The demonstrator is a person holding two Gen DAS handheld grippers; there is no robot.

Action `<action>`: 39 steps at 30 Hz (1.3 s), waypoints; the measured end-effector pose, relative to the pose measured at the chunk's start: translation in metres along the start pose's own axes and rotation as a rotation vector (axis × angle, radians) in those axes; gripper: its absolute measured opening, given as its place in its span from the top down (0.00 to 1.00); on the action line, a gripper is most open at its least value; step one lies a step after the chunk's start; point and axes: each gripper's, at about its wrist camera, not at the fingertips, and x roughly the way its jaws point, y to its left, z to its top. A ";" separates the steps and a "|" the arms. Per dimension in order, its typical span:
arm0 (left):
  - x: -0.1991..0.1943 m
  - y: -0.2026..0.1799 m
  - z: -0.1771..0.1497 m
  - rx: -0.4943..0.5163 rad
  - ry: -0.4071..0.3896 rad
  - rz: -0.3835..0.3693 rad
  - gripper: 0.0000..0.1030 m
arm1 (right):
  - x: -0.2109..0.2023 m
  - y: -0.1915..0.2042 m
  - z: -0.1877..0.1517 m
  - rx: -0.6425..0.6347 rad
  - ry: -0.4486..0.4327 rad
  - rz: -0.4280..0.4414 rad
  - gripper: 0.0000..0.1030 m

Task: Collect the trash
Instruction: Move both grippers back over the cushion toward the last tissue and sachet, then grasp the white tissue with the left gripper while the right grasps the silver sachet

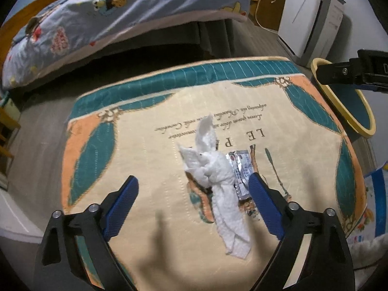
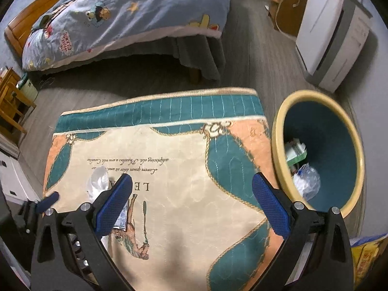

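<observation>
A crumpled white tissue lies on the printed floor mat, with a silver wrapper tucked against its right side. My left gripper hovers just above them, open, its blue pads either side of the tissue; the right pad is close to the wrapper. In the right wrist view my right gripper is open over bare mat with nothing between its fingers. The tissue and wrapper show by its left finger. A yellow-rimmed bin with trash inside stands at the mat's right edge.
A bed with a blue cartoon quilt stands beyond the mat. A white appliance is at the back right, wooden furniture at the left. A yellow bag lies at the near right. The bin's rim shows under the right gripper's finger.
</observation>
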 end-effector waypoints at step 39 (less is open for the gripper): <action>0.005 0.052 -0.009 -0.066 0.048 -0.069 0.90 | 0.078 0.099 -0.047 -0.137 0.288 0.149 0.78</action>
